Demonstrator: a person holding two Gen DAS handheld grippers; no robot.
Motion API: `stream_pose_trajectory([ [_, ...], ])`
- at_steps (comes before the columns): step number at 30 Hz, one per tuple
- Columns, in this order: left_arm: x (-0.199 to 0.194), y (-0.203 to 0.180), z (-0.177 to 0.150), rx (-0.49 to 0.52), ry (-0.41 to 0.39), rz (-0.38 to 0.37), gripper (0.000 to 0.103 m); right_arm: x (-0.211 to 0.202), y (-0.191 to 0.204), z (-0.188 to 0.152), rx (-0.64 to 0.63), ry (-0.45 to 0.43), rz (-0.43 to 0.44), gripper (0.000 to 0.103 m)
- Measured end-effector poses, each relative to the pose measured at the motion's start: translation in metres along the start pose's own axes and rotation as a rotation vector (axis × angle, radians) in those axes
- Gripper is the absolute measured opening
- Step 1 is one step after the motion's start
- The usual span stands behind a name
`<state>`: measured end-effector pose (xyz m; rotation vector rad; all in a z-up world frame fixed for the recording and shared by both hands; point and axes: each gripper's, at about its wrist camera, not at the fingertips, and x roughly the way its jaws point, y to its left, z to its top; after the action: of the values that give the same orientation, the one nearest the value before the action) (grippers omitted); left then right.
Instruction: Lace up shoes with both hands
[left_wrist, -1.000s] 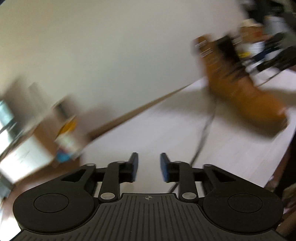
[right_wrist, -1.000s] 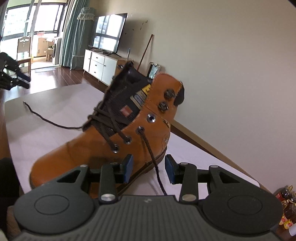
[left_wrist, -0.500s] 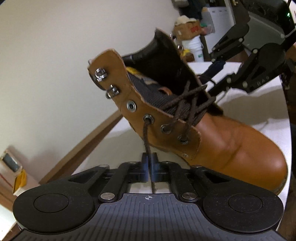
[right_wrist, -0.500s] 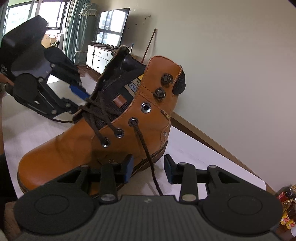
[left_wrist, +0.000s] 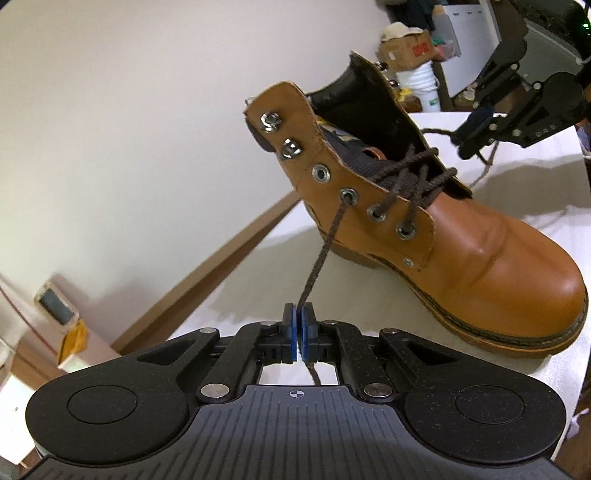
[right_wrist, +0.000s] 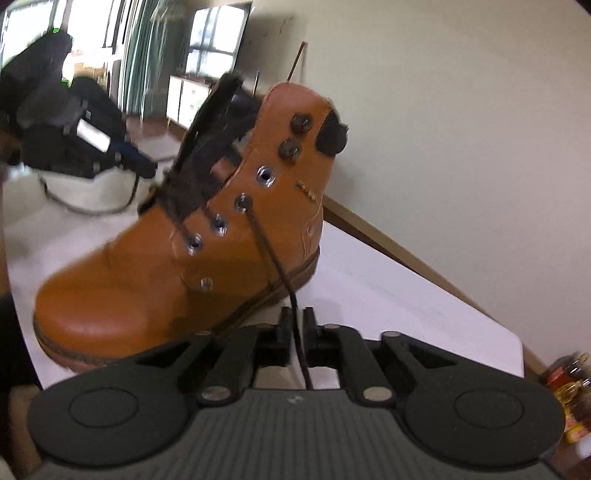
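Observation:
A tan leather boot (left_wrist: 480, 258) stands on the white table, toe toward the right in the left wrist view. A dark brown lace (left_wrist: 321, 258) comes out of an upper eyelet and runs taut down into my left gripper (left_wrist: 297, 310), which is shut on it. In the right wrist view the boot (right_wrist: 147, 280) is blurred. The other lace end (right_wrist: 273, 258) runs from an eyelet down between the fingers of my right gripper (right_wrist: 296, 314). Its jaws are opening, with a narrow gap around the lace. Each gripper shows beyond the boot in the other's view, the left one (right_wrist: 140, 162) blurred.
The white tabletop (left_wrist: 258, 280) ends at a wooden edge (right_wrist: 406, 254) close to a plain wall. Boxes and a white bucket (left_wrist: 421, 81) stand behind the boot. Bottles (right_wrist: 569, 384) sit past the table's right end. A TV and low cabinet (right_wrist: 184, 96) are far back.
My left gripper swung from open air to the boot, shut on the lace and drew it back taut. The right gripper's jaws narrowed around the other lace end; its view is now blurred.

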<state>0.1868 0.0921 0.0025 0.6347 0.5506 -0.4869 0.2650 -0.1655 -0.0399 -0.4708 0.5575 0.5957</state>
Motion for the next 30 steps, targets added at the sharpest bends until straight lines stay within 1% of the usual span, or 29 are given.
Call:
stream_pose_trajectory([
  [1,-0.004,0.001,-0.003,-0.010,0.006,0.001,0.006,-0.004,-0.002,-0.001,0.007,-0.006,-0.005,0.024],
  [2,-0.009,0.002,-0.006,-0.018,0.007,0.012,0.008,-0.009,-0.005,0.000,0.025,-0.017,-0.003,0.031],
  [4,-0.018,0.005,-0.013,-0.038,0.011,0.016,0.010,-0.019,-0.009,0.004,0.050,-0.039,-0.004,0.038],
  [5,-0.023,0.007,-0.018,-0.048,0.011,0.023,0.015,-0.029,-0.012,0.006,0.065,-0.061,0.005,0.038],
  [7,-0.032,0.010,-0.026,-0.067,0.011,0.038,0.023,-0.038,-0.017,0.011,0.076,-0.084,0.025,0.038],
  [8,-0.036,0.011,-0.029,-0.075,0.011,0.049,0.026,-0.045,-0.022,0.018,0.080,-0.107,0.047,0.038],
  [10,-0.040,0.010,-0.028,-0.086,0.010,0.058,0.027,-0.058,-0.032,0.032,0.086,-0.156,0.093,0.041],
  [12,-0.041,0.010,-0.022,-0.083,0.001,0.067,0.033,-0.063,-0.039,0.053,0.044,-0.202,0.145,0.044],
  [13,-0.041,0.009,-0.019,-0.074,-0.002,0.073,0.038,-0.066,-0.043,0.063,0.022,-0.224,0.171,0.045],
  [15,-0.045,0.008,-0.015,-0.060,-0.014,0.081,0.044,-0.062,-0.051,0.082,-0.010,-0.246,0.225,0.045],
  [16,-0.045,0.008,-0.012,-0.053,-0.028,0.086,0.053,-0.055,-0.057,0.098,-0.028,-0.249,0.283,0.045],
  [17,-0.044,0.009,-0.009,-0.052,-0.039,0.091,0.055,-0.047,-0.063,0.114,-0.047,-0.252,0.344,0.045],
  [18,-0.041,0.010,-0.005,-0.053,-0.050,0.091,0.054,-0.037,-0.069,0.126,-0.067,-0.238,0.388,0.045],
  [19,-0.036,0.013,0.000,-0.057,-0.063,0.085,0.050,-0.027,-0.075,0.138,-0.087,-0.223,0.431,0.045],
  [20,-0.033,0.017,0.004,-0.059,-0.072,0.078,0.049,-0.012,-0.079,0.152,-0.119,-0.185,0.488,0.043],
  [22,-0.032,0.025,0.009,-0.065,-0.081,0.053,0.049,0.011,-0.086,0.174,-0.171,-0.085,0.567,0.042],
  [23,-0.030,0.029,0.012,-0.069,-0.087,0.039,0.049,0.022,-0.088,0.182,-0.193,-0.048,0.584,0.042],
  [24,-0.029,0.033,0.015,-0.082,-0.083,0.014,0.050,0.031,-0.090,0.189,-0.214,-0.012,0.600,0.042],
  [25,-0.028,0.038,0.019,-0.101,-0.069,-0.018,0.050,0.050,-0.092,0.201,-0.237,0.068,0.647,0.042],
  [27,-0.028,0.043,0.022,-0.132,-0.045,-0.059,0.051,0.070,-0.092,0.215,-0.271,0.177,0.719,0.041],
  [29,-0.028,0.052,0.027,-0.201,-0.013,-0.111,0.055,0.083,-0.085,0.229,-0.316,0.276,0.767,0.041],
  [30,-0.028,0.058,0.028,-0.244,0.003,-0.132,0.055,0.087,-0.081,0.232,-0.332,0.306,0.779,0.041],
])
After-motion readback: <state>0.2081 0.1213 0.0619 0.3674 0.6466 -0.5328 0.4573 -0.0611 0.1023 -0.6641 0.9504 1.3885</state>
